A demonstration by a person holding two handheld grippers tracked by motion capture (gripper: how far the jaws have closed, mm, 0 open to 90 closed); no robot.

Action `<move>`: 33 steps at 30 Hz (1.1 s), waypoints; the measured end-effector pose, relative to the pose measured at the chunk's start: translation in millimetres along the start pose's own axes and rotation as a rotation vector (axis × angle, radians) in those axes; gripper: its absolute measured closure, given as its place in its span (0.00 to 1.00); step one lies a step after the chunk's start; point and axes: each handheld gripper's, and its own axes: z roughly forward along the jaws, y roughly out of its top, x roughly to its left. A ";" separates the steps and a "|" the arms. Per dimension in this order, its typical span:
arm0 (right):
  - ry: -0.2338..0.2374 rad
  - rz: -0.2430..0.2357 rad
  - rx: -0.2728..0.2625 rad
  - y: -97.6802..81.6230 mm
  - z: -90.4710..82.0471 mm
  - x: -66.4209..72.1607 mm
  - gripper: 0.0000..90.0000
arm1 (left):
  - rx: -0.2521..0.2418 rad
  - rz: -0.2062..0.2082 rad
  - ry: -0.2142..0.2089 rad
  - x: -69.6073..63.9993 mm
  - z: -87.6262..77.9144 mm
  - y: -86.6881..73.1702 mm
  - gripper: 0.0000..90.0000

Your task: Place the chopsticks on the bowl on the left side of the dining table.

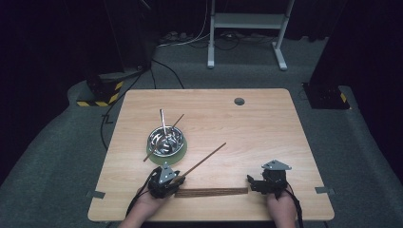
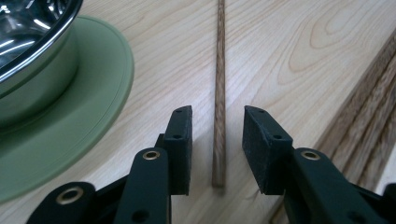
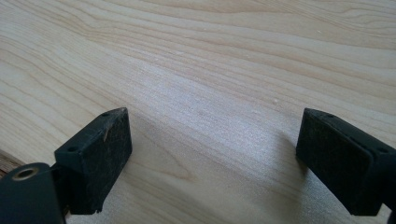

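The left tongs stand slightly parted astride the near end of a brown chopstick, neither pad touching it. The chopstick lies flat on the counter, its long axis running from the tongs up and right toward the counter's bare middle. The right tongs gape wide over bare wood near the front edge. Between both lies a dark wooden strip. A steel bowl on a green saucer sits beside the left tongs, holding two sticks.

Looks like a lab or studio: black curtains all round, grey carpet, cables at twelve o'clock.
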 end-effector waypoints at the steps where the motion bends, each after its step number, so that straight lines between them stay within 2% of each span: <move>1: 0.000 0.000 0.000 0.0 0.0 0.0 0.11 | 0.004 -0.011 -0.012 1.7 0.8 1.0 0.72; 2: -0.001 -0.003 0.000 0.0 -0.1 -0.2 0.11 | 0.005 -0.021 -0.030 3.9 1.3 1.3 0.73; 4: -0.001 -0.001 0.000 0.0 0.0 0.0 0.11 | 0.000 -0.027 -0.032 5.5 1.2 0.7 0.81; 5: -0.001 -0.002 0.000 0.0 0.0 -0.1 0.11 | 0.001 -0.032 -0.032 5.1 0.8 0.5 0.90; 7: -0.001 -0.002 -0.001 0.0 -0.1 -0.1 0.11 | 0.000 -0.039 -0.030 4.8 0.8 0.3 0.93; 11: -0.001 -0.001 0.000 0.0 0.0 0.1 0.11 | 0.002 -0.039 -0.027 5.3 -0.6 -0.5 0.93; 14: -0.001 -0.001 0.000 0.0 -0.1 0.1 0.11 | -0.025 -0.013 -0.016 3.0 -5.3 -2.2 0.94; 16: -0.001 -0.002 0.000 0.0 -0.1 0.0 0.11 | -0.055 -0.020 -0.027 4.7 -10.3 -3.3 0.94; 22: 0.002 -0.006 0.000 0.0 -0.1 0.4 0.11 | -0.149 -0.067 -0.019 14.4 -30.9 -3.5 0.94; 24: 0.004 -0.005 0.000 0.0 0.0 0.3 0.11 | -0.187 -0.072 0.004 15.7 -37.3 -1.7 0.94; 26: 0.004 -0.006 0.000 0.0 -0.1 0.4 0.11 | -0.216 -0.091 0.008 18.2 -43.8 -1.6 0.94; 29: 0.004 -0.007 0.000 0.0 -0.1 0.4 0.11 | -0.237 -0.070 0.033 18.6 -51.8 -1.5 0.94; 33: 0.004 -0.007 0.000 0.0 -0.1 0.4 0.11 | -0.250 -0.098 0.056 25.0 -59.2 -3.9 0.94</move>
